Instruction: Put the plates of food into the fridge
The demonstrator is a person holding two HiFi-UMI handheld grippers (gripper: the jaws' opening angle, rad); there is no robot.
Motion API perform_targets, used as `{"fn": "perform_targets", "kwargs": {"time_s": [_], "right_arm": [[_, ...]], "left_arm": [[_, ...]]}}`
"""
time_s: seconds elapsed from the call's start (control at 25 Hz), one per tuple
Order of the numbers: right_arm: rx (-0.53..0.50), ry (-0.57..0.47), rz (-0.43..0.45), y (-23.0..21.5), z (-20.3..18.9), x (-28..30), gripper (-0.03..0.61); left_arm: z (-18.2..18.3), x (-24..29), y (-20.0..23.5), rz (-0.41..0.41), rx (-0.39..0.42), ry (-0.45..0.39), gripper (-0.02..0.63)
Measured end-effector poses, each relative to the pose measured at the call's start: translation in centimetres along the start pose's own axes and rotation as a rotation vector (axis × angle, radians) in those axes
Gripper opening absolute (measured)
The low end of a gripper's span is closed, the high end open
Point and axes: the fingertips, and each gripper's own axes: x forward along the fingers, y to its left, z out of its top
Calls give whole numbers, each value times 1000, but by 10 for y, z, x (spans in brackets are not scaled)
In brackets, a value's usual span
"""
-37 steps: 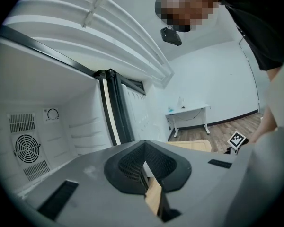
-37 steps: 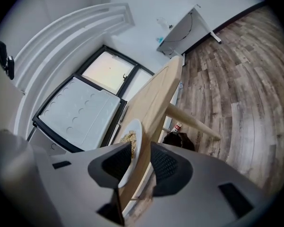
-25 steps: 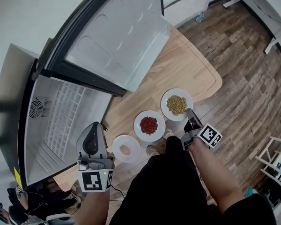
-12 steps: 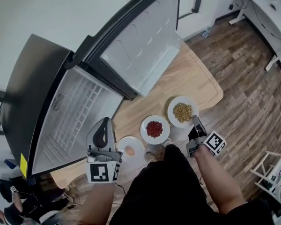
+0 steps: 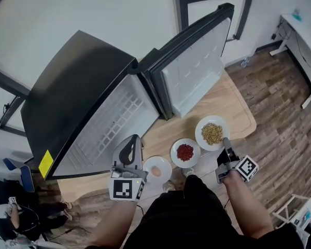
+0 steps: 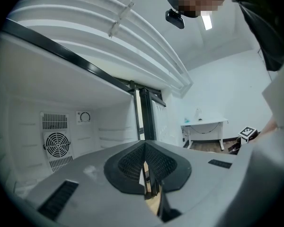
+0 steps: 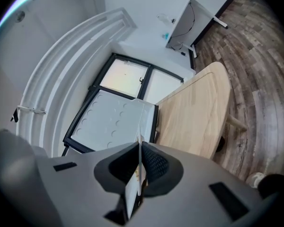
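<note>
Three white plates stand in a row on the wooden table point(image 5: 223, 100): one with yellow-brown grains point(image 5: 212, 133), one with red food point(image 5: 185, 152), one with a pale pink piece point(image 5: 156, 170). My right gripper point(image 5: 225, 141) is shut on the near rim of the grain plate; in the right gripper view that thin white rim point(image 7: 132, 193) shows edge-on between the jaws point(image 7: 140, 148). My left gripper point(image 5: 136, 139) hovers left of the pink-piece plate, shut and holding nothing; its jaws point(image 6: 145, 148) point into the open fridge point(image 5: 109, 121).
The fridge door point(image 5: 197, 69) stands open over the table's back left. Inside, the fridge shows a fan grille point(image 6: 57, 143) on its back wall. A white desk point(image 5: 303, 30) stands at the far right and a white rack point(image 5: 300, 217) at the lower right on the wood floor.
The head view has swung back, so more of the fridge top and wall shows. My right gripper stays at the grain plate's rim and my left stays beside the nearest plate.
</note>
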Motion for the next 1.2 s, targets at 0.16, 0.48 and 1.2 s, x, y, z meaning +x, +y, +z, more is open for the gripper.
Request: {"fn": "perform_targets", "kwargs": {"time_s": [0.16,0.48,1.2], "right_arm": [[-3,32,28,21,-5,4,34],[-20,136,130,60,-16,30,34],[-24,400,317,156,-95,76,34]], "left_arm": [[7,-13,11,22,18,-11,3],[14,-38,24,101,46,-38,3],[23,-114,69,356,-7,-53,4]]}}
